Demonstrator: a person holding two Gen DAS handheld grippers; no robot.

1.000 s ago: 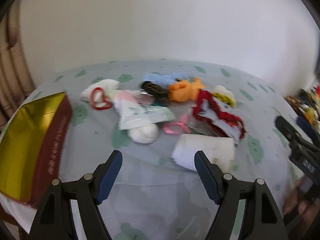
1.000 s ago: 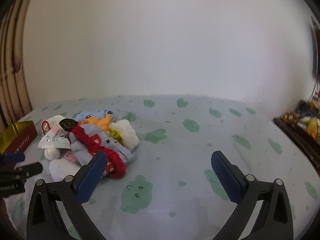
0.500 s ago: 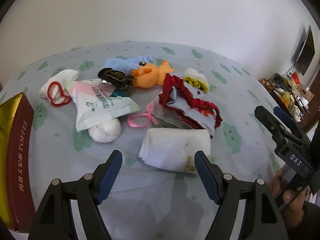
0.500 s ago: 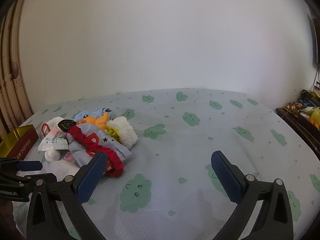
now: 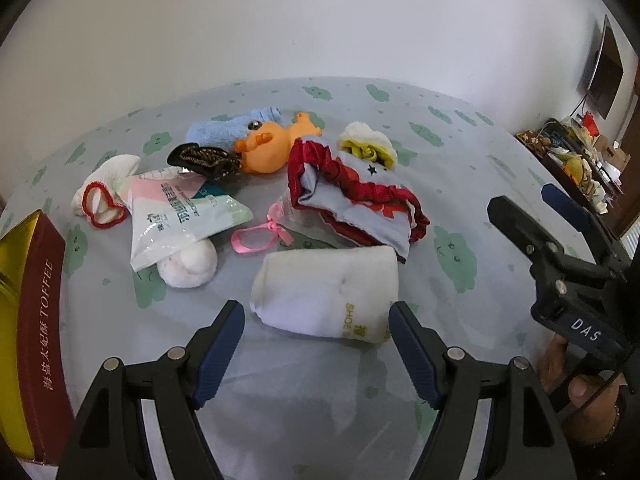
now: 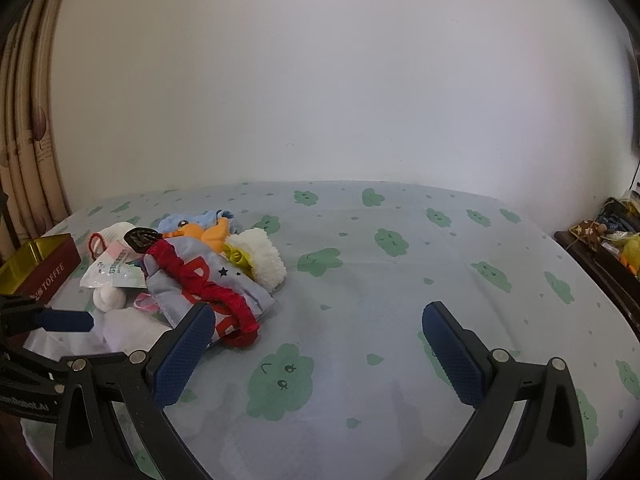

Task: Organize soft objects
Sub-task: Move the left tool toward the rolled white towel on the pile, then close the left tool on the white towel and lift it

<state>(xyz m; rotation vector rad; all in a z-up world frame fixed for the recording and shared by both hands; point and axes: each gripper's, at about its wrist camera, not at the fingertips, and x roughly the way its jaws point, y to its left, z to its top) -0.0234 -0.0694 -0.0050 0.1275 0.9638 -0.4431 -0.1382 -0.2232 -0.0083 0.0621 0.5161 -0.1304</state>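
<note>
The folded white cloth lies on the cloud-print bedsheet at the near edge of the pile, dead ahead of my left gripper, just beyond its fingertips. Its long axis runs crosswise to my approach, so it about fills the gap between the spread jaws (a tight fit, I reckon). Behind it sit the grey pouch with red trim, a pink ribbon, a white ball, a plastic packet and an orange plush. The toffee box stands open to my left. My right gripper, jaws wide and empty, hovers over bare sheet, farther off; the left is plainly nearer.
</note>
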